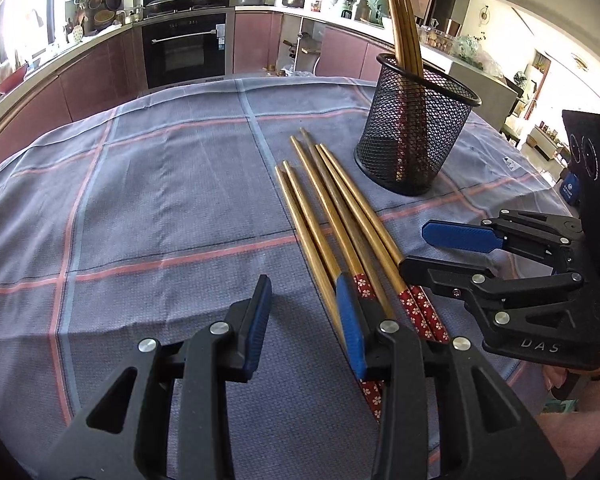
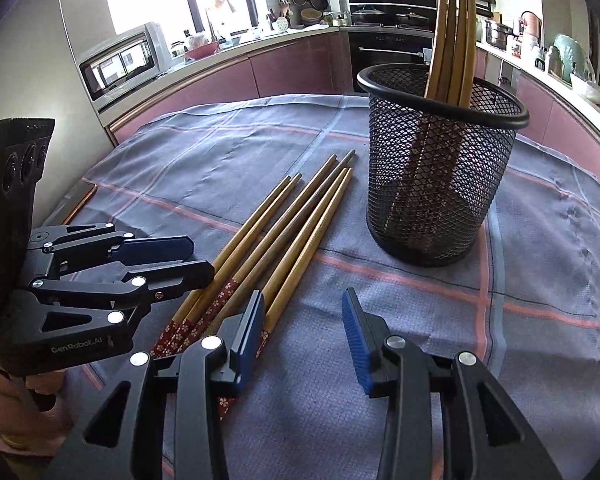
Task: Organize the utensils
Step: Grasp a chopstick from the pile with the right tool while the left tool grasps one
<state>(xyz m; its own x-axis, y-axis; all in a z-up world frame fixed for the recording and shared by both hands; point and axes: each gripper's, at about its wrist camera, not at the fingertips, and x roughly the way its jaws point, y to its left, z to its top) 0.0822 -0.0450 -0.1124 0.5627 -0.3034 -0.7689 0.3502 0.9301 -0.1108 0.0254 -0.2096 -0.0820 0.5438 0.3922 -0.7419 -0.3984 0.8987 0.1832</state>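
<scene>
Black wire-mesh cup (image 2: 436,160), round, upright on checked cloth (image 2: 540,320): four wooden chopsticks (image 2: 452,32). Beside it, loose chopsticks (image 2: 284,232), red floral ends. Left gripper (image 1: 304,320), right gripper (image 2: 304,336): jaws part-open, empty.

Golden-brown chopsticks (image 1: 332,216) ahead of the left tool (image 1: 304,328), ends wrapped in dark red with small white flowers. Black wire-mesh holder (image 2: 436,168) beyond the right tool (image 2: 304,332), more brown chopsticks in the holder (image 2: 452,40), same red flowered ends dim through the mesh. Grey-blue cloth (image 1: 160,200) on the worktop under both tools, crossed by salmon-pink and pale blue lines; black tool frames, blue ribbed pads.
</scene>
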